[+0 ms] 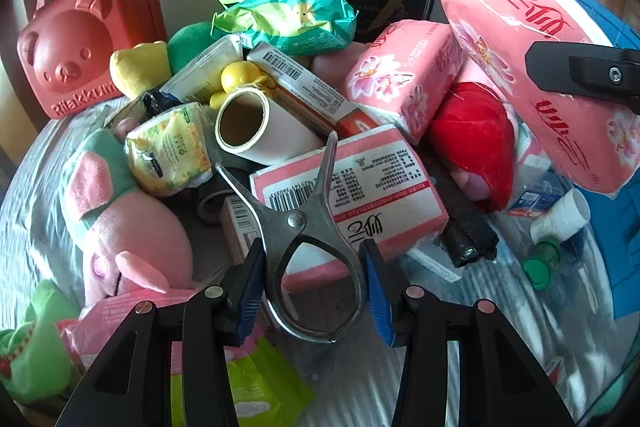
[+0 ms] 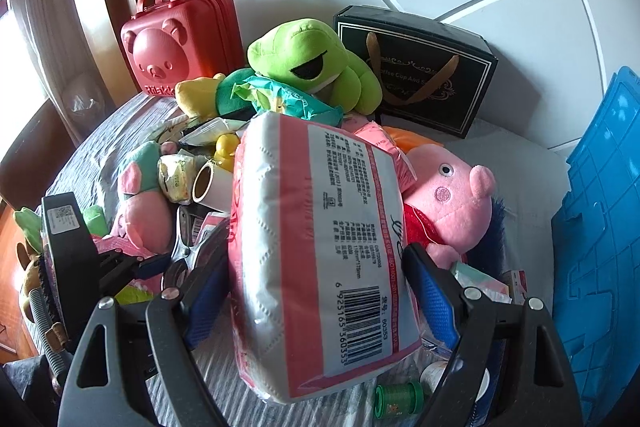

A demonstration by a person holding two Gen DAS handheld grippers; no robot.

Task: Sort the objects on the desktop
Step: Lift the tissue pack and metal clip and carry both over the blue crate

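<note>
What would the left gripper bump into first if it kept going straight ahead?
Probably the pink tissue pack. The left gripper has metal tongs between its jaws, and their tips already reach over that pack, so they would likely hit first. Depth is hard to judge.

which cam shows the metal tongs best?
Left wrist: the tongs lie in full view, handle loop between the left hand-held gripper's pads. Right wrist shows only a sliver beside the tissue pack.
</note>
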